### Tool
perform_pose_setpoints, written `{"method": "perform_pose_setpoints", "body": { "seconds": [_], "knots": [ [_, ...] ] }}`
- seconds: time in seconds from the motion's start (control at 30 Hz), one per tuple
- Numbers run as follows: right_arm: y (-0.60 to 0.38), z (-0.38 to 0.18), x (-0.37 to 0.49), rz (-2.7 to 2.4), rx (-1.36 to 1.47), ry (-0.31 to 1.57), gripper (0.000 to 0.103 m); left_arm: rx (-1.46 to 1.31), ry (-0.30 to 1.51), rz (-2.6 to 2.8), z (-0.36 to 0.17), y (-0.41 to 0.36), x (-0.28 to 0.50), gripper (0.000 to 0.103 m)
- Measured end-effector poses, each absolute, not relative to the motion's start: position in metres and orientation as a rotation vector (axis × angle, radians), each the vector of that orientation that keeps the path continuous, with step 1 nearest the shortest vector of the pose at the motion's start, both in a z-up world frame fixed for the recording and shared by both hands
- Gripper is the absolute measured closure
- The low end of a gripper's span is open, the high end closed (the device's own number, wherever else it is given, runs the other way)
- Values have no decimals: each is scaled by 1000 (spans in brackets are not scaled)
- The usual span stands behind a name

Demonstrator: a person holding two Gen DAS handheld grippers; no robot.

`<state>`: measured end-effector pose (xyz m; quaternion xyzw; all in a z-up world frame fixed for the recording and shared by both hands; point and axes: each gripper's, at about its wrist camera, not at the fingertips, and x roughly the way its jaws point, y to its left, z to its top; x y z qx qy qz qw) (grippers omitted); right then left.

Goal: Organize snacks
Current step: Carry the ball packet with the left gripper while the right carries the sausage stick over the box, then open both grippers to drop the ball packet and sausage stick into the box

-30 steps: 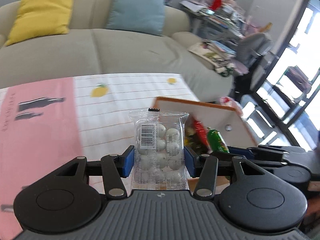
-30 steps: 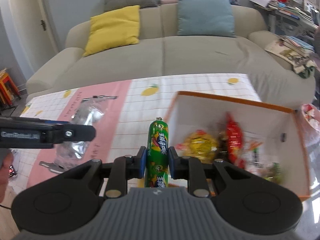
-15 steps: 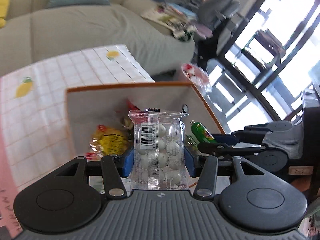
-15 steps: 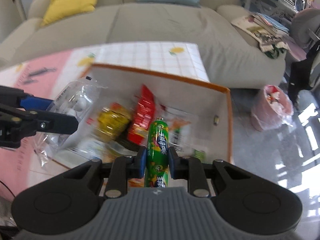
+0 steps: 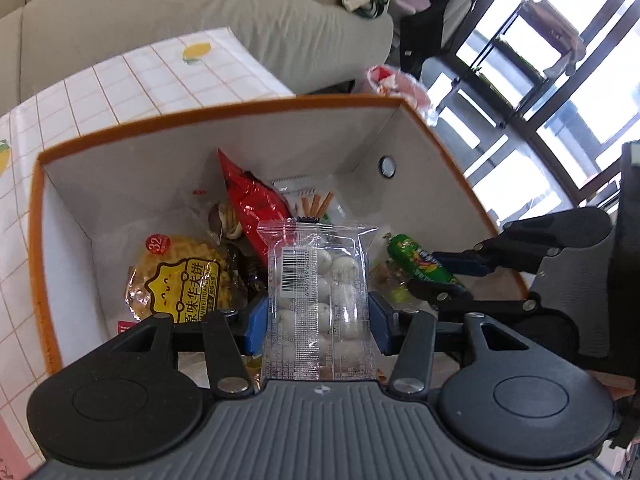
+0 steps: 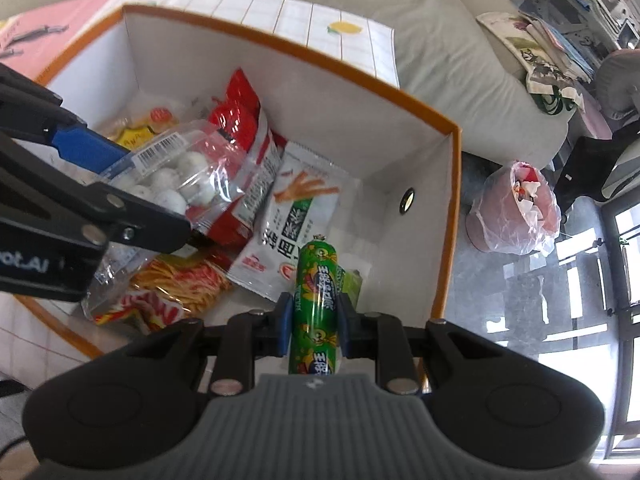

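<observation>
Both claws now hang over the box (image 5: 168, 122); left claw (image 5: 316, 320) clamps candy bag (image 5: 318, 308), right claw (image 6: 312, 322) sausage (image 6: 318, 304); lower ends hidden.

- The left gripper (image 5: 318, 326) is clamping a clear plastic packet of white round candies (image 5: 320, 292) over an orange-rimmed white box (image 5: 360, 148).
- A green wrapped sausage (image 5: 420, 260), at three o'clock, is sitting in the right gripper (image 5: 448, 276).

A clear bag (image 5: 318, 304) of white balls, barcode up, stands upright over the box (image 5: 168, 120). A green sausage (image 6: 316, 304) points into the same orange-rimmed, white-walled box, above a red packet (image 6: 236, 120), a white stick-snack pouch (image 6: 296, 208) and a yellow cake (image 5: 180, 276).
</observation>
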<state>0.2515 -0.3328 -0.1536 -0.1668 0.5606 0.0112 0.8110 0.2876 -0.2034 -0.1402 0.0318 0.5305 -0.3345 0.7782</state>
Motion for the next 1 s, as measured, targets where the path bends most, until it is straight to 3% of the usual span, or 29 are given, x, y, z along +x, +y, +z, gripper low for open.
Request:
{"method": "perform_pose_setpoints", "body": {
  "seconds": [0.33,0.6,0.67,0.8,1.0],
  "knots": [
    [-324,-167,263,26,-414,1230,82,181,1155,-677,-145,-218,291,42],
    [-318,-162,266,28,-438,1228,79,236,1149,-652,-143,-220,290,31],
    [-317,-158,265,33,-440,1221,69,241,1139,-658,-140,-219,288,28],
    [-314,-149,265,44,-425,1217,62,275,1109,-647,-127,-216,284,21],
    [-310,-125,258,34,-368,1198,28,269,1066,-630,-96,-198,277,16]
  ]
}}
